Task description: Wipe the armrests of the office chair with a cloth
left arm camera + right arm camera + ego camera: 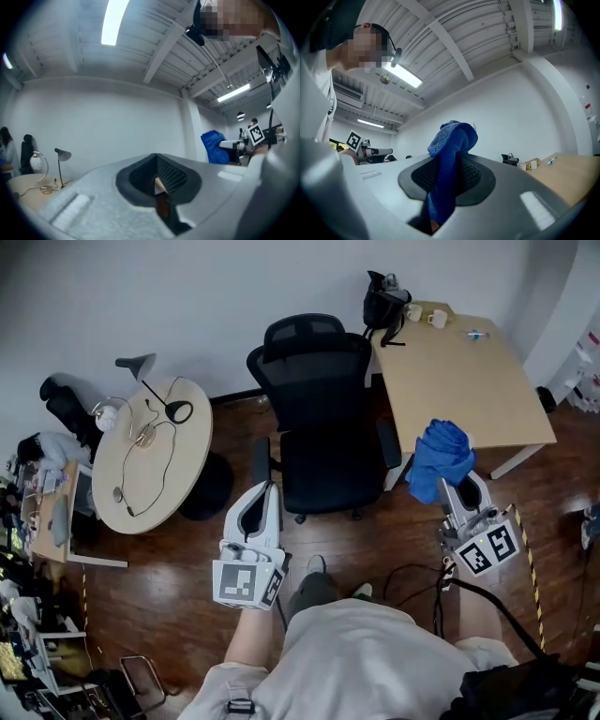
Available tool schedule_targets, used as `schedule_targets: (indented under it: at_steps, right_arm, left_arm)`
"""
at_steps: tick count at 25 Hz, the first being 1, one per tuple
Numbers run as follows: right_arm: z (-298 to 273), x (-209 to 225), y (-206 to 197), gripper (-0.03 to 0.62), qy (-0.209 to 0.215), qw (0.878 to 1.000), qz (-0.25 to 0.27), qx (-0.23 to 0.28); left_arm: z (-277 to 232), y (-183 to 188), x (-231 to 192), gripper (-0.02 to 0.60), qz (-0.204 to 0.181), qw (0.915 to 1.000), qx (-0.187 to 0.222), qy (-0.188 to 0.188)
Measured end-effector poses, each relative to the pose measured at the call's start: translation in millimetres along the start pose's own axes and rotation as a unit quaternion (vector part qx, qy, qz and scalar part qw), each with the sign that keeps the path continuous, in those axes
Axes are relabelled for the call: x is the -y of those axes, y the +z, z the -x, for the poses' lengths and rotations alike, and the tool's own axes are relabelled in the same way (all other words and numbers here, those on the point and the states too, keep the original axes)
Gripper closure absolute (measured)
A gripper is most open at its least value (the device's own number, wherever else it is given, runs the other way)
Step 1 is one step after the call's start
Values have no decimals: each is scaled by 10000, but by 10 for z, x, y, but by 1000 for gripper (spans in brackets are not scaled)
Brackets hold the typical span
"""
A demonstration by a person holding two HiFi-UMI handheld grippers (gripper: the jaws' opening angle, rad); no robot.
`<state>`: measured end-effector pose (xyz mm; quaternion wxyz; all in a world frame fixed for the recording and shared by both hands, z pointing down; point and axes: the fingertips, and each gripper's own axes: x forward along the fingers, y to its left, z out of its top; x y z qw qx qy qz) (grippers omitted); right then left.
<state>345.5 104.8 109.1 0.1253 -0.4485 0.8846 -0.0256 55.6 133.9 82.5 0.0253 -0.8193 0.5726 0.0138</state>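
The black office chair (319, 418) stands before me, its back to the wall, with an armrest on each side (261, 461) (389, 442). My right gripper (459, 486) is shut on a bunched blue cloth (441, 456), held up just right of the chair's right armrest. In the right gripper view the cloth (451, 157) sticks up from between the jaws of that gripper (446, 187). My left gripper (264, 491) hovers near the chair's front left corner, shut and holding nothing. The left gripper view shows its jaws (157, 183) pressed together, pointing at the wall.
A round table (192, 442) with a desk lamp (141, 367) and cables stands left of the chair. A rectangular wooden desk (459, 381) with a black bag (384, 301) and mugs is on the right. Cables (412, 573) lie on the wooden floor near my feet.
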Motion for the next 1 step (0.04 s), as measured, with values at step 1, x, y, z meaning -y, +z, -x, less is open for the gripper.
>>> schedule_targets:
  at_steps: [1]
  right_arm:
    - [78,41,-5,508,3,10000,-24,-17]
  left_arm:
    - [40,-10,67,581,-11,10000,-23,7]
